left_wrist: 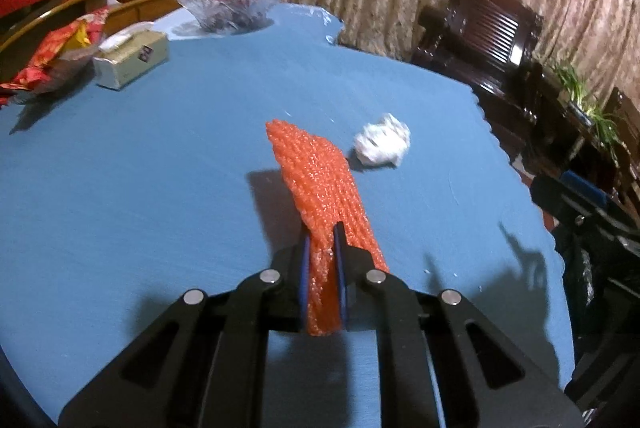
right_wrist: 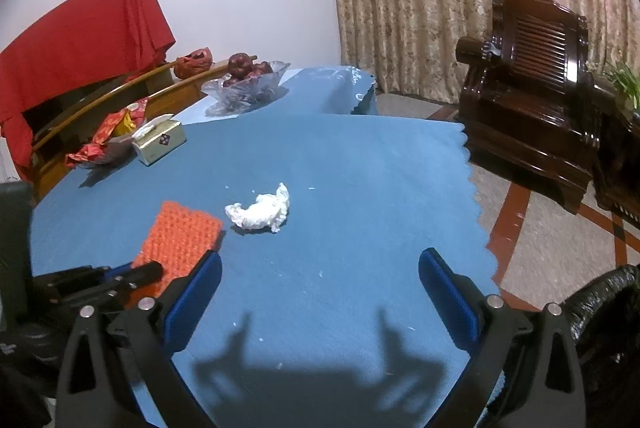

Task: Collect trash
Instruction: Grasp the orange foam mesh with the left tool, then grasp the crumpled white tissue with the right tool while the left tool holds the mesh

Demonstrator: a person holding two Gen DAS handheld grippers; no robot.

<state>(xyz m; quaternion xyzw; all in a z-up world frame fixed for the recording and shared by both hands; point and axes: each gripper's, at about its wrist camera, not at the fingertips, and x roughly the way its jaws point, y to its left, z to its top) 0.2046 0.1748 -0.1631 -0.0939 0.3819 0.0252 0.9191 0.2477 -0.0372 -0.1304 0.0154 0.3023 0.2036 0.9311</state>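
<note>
The left tool (left_wrist: 323, 248) pinches the orange foam-net sleeve (left_wrist: 320, 175) for removal as trash, just beside the crumpled white tissue (right_wrist: 262, 211); the right tool (right_wrist: 320, 292) gapes empty nearby over the blue-covered worktop (right_wrist: 360, 167).

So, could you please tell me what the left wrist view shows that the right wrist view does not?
Only the left wrist view shows the left hand-held gripper pinching the orange mesh between its pads. Only the right wrist view shows the right hand-held gripper open and empty, and the patterned floor. Both show the crumpled tissue, tissue box, fruit bowl and blue tablecloth.
</note>
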